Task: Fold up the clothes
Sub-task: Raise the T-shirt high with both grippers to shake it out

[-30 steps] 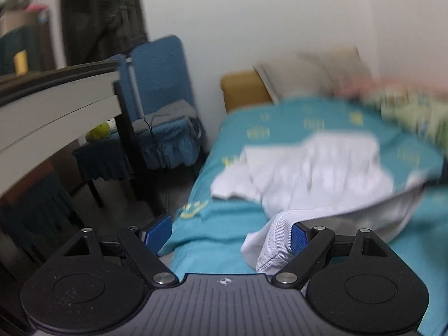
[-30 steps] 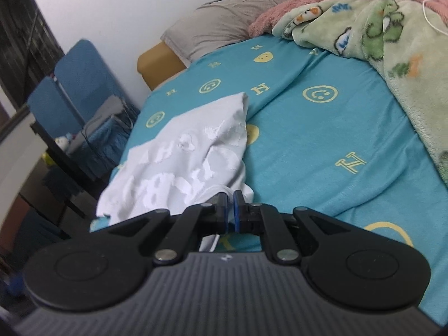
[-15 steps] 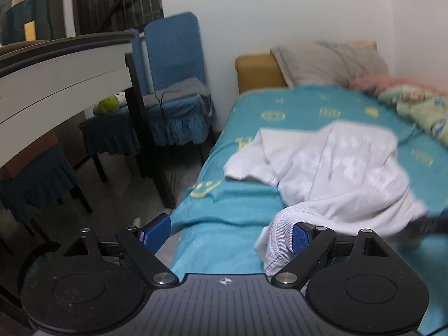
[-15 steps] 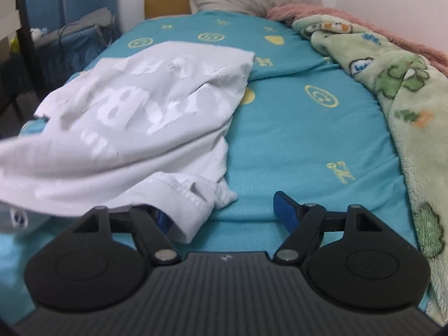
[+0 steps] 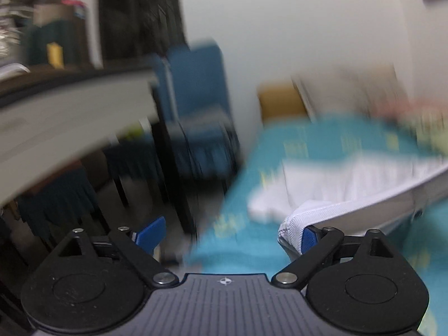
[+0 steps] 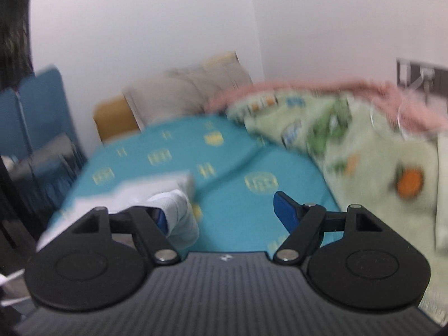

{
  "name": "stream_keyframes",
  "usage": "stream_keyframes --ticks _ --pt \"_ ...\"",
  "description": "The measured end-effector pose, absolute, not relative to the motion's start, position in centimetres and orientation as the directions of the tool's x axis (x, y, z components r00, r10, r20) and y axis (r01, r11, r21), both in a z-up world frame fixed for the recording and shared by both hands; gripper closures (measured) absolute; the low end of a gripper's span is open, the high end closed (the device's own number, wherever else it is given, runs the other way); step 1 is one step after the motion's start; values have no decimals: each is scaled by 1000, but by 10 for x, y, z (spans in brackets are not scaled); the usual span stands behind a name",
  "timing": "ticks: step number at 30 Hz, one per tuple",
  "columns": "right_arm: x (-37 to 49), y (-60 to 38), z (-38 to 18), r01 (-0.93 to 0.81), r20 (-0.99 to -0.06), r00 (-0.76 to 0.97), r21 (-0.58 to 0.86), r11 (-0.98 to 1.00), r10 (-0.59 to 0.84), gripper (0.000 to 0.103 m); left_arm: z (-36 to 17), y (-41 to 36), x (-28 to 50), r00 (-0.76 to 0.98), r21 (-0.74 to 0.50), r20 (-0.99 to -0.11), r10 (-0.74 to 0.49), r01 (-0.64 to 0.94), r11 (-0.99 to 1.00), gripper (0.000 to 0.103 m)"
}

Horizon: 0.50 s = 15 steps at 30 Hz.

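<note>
Both views are smearing with motion; fine detail is unreadable.

Left gripper (image 5: 228, 231): jaws are opening, standing wide apart. A ribbed white hem of the shirt (image 5: 344, 187) is draping over the right-hand finger (image 5: 308, 236) at about 3 o'clock of the gap; the other finger is sitting bare at 9 o'clock. Nothing is being pinched between the pads.

Right gripper (image 6: 224, 212): jaws are standing well apart. A white fold of the shirt (image 6: 173, 207) is lying against the finger at 9 o'clock; the finger at 3 o'clock is hanging clear over the sheet (image 6: 238, 204). No clamp here either, as far as the blur allows.

The shirt is lying on the sheet near the bed's near edge, at 3 o'clock in the left view and 9 o'clock in the right view. It is looking bunched and uneven rather than squared; whether any fold is already in it I cannot tell. The blanket (image 6: 364, 151) is heaping along 2 o'clock, the pillow (image 6: 179, 95) at 12 o'clock, and neither is touching the shirt.

Judgement: the task is reading as early to middling. The cloth is on the bed with both grippers free of it, and a tidy folded stack is not showing. Left to do, likely: regrasp edges, lay flat, fold, square off.
</note>
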State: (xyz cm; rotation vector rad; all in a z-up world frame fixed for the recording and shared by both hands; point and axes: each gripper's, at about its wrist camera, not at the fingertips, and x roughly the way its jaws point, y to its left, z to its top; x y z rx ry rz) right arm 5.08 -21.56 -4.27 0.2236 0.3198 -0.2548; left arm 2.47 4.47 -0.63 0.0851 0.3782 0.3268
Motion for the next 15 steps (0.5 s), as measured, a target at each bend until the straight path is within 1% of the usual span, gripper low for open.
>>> stream_keyframes --ticks 1,4,8,10,12,15 --pt "49 -215 -25 264 -310 929 176 948 -201 28 12 49 21 890 112 -308 336 -317 942 5" --pt "45 -213 32 208 -236 958 171 963 -165 28 75 58 16 908 14 -228 353 -359 933 5" --pt "28 -212 122 157 -121 983 181 971 -136 28 168 60 4 928 -44 -94 361 -367 929 4" --pt "14 -215 167 134 -75 990 196 971 -121 28 216 64 -5 938 -89 -46 344 -347 934 4" --pt "-3 -220 212 107 -35 994 211 972 -102 28 263 62 -16 940 -104 -1 341 -340 935 4" --pt "-36 -223 277 93 30 994 203 975 -101 28 334 55 -42 937 -91 101 336 -327 940 4"
